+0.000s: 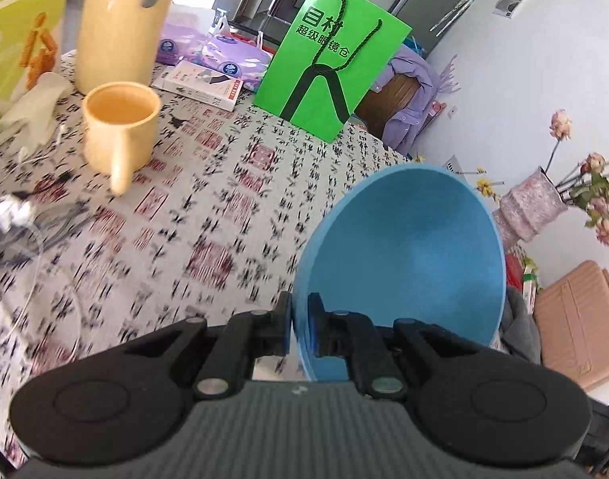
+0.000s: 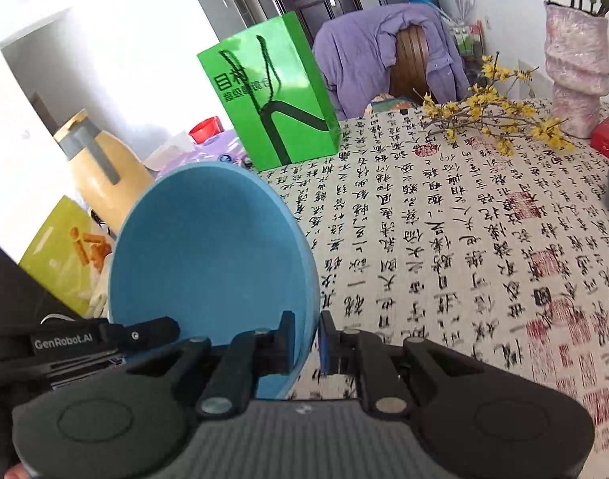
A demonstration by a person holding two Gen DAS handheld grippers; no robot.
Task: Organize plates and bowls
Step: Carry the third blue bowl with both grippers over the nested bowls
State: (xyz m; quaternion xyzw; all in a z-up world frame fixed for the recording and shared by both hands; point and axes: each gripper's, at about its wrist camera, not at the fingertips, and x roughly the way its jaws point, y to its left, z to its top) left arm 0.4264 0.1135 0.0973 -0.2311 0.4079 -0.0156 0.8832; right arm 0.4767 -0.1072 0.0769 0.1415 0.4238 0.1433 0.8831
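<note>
In the left wrist view, the left gripper (image 1: pixel 299 325) has its jaws almost fully closed on the rim of the blue bowl (image 1: pixel 408 255). The rim sits between the two pads, and the bowl is lifted above the tablecloth (image 1: pixel 208 207), tilted so that its inside faces the camera. A yellow mug (image 1: pixel 121 127) and a tall yellow jug (image 1: pixel 121 20) stand to the left, and a green paper bag (image 1: pixel 332 64) stands behind. The picture is blurred near the bottom left.

In the right wrist view, the right gripper (image 2: pixel 307 339) is also nearly closed, pinching the opposite edge of the same blue bowl (image 2: pixel 212 247). A part of the other gripper shows at the lower left, close to the bowl. On the right lie yellow flower branches (image 2: pixel 496 119) beside a pink vase (image 2: pixel 576 64).

It seems the step in hand is to carry the bowl to its place. To do this well, both hands should probably move together and keep the same spacing, because each grip holds only a thin rim. The bowl should be brought level before it is set down. The mug and the branches are near the path, so a clear part of the cloth is the safer goal.
</note>
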